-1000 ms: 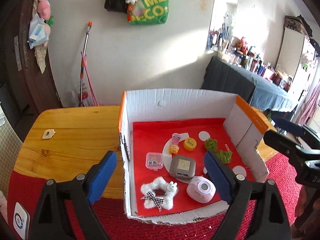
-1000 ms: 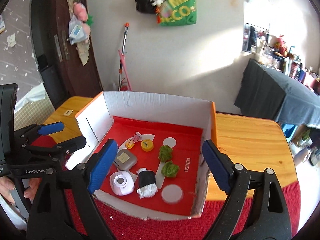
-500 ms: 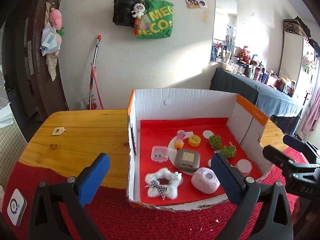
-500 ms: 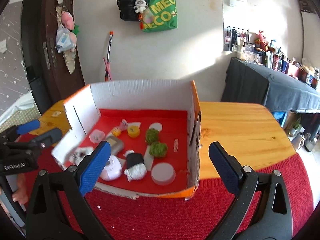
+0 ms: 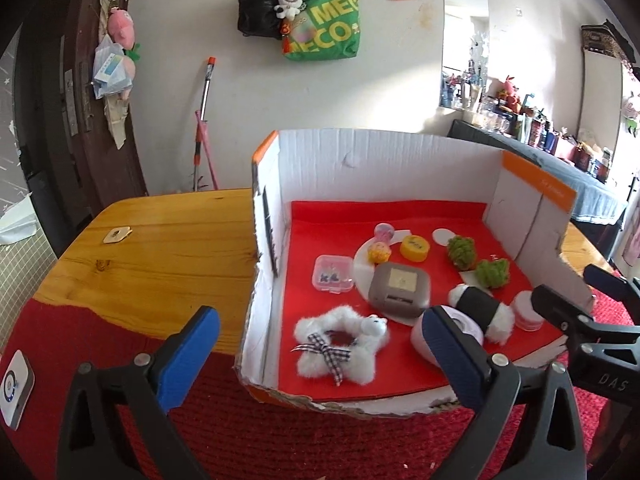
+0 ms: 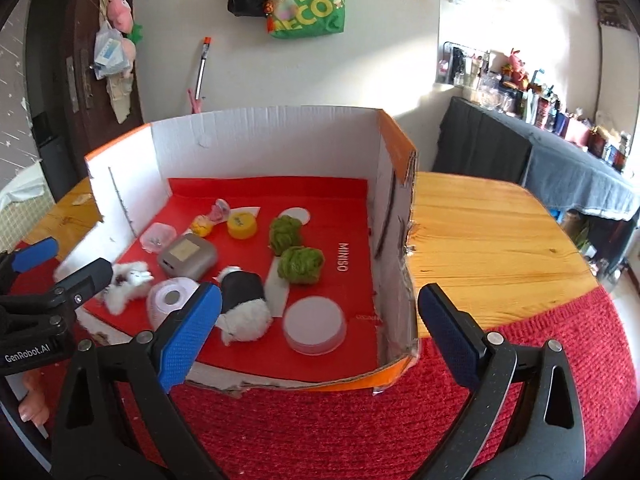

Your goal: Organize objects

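A white cardboard box [image 5: 344,160] [image 6: 280,136] with a red floor holds small items: a white fluffy star [image 5: 340,344], a grey case [image 5: 400,290] [image 6: 187,255], a pink round device [image 6: 170,302], a black-and-white plush roll [image 6: 243,304], two green balls [image 6: 300,264], a yellow cap [image 6: 241,227], a clear round tub [image 6: 314,323] and a small clear case [image 5: 333,279]. My left gripper [image 5: 324,360] is open and empty at the box's near left corner. My right gripper [image 6: 316,336] is open and empty at the near right corner.
The box stands on a wooden table [image 6: 488,232] with a red knitted mat [image 6: 320,432] under its near edge. A small tag [image 5: 117,235] lies on the wood at left. A white device [image 5: 14,386] lies on the mat's left edge. Bags hang on the far wall.
Both grippers have drawn back and lifted from over the box to its near edge. The box contents have not moved.
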`<state>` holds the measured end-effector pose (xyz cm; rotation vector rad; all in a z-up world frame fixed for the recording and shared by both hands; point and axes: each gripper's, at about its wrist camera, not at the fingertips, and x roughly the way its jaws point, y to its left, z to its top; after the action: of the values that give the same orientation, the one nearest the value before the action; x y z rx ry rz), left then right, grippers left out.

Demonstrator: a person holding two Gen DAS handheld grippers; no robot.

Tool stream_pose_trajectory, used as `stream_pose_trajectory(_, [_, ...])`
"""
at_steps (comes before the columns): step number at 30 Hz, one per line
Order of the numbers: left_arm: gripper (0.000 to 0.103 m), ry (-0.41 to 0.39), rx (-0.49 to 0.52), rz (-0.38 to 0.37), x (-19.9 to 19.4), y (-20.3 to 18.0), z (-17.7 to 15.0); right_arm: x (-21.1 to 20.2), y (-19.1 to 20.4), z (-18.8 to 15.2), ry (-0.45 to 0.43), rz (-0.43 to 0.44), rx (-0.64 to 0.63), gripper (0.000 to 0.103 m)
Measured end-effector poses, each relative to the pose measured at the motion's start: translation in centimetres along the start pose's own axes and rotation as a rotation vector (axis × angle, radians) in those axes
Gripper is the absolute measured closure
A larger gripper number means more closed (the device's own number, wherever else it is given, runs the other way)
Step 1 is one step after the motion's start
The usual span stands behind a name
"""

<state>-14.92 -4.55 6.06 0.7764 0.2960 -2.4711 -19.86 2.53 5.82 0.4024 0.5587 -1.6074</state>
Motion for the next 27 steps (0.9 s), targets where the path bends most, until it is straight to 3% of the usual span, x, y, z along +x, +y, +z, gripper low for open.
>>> stream_pose_trajectory(7, [0.000, 0.017, -0.042, -0.014, 0.74, 0.64, -0.20, 0.30, -0.26, -0.33, 0.023, 0.001, 0.011, 0.003])
stream_pose_trajectory(27, [0.000, -0.004, -0.030, -0.003, 0.39, 0.12, -0.26, -0.42, 0.34, -0.43, 0.000, -0.022, -0.022, 0.002])
